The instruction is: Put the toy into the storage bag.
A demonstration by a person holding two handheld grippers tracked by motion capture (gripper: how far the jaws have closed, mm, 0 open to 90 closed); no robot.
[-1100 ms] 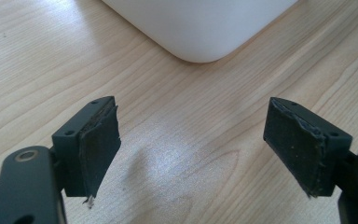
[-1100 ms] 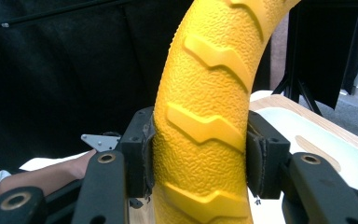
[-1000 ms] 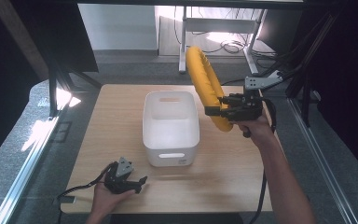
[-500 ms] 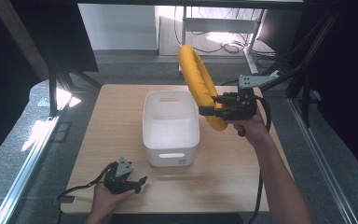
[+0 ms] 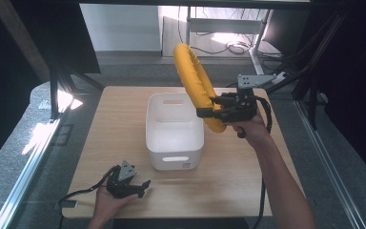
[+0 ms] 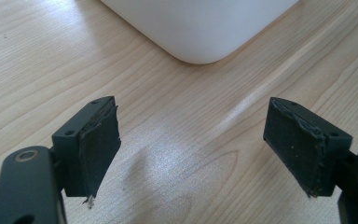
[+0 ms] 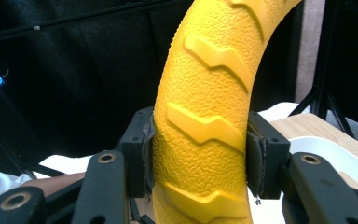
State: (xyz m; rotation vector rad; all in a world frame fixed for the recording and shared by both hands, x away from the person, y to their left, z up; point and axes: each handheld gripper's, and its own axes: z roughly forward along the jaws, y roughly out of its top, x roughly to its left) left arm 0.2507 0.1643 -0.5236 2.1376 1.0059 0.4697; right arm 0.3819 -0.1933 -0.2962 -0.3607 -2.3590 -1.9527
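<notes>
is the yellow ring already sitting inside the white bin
No, the right gripper holds the yellow ring up in the air, tilted beside the white bin, whose inside looks bare in the high view.

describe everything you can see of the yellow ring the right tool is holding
The yellow ring looks like a rubbery tyre-shaped hoop with a pebbled skin and raised zigzag tread ribs. It stands nearly upright in the air, tilted, above the right edge of the white bin and clear of the table. The right tool is shut on its lower part, one pad pressed on each side. Nothing else touches it.
</notes>
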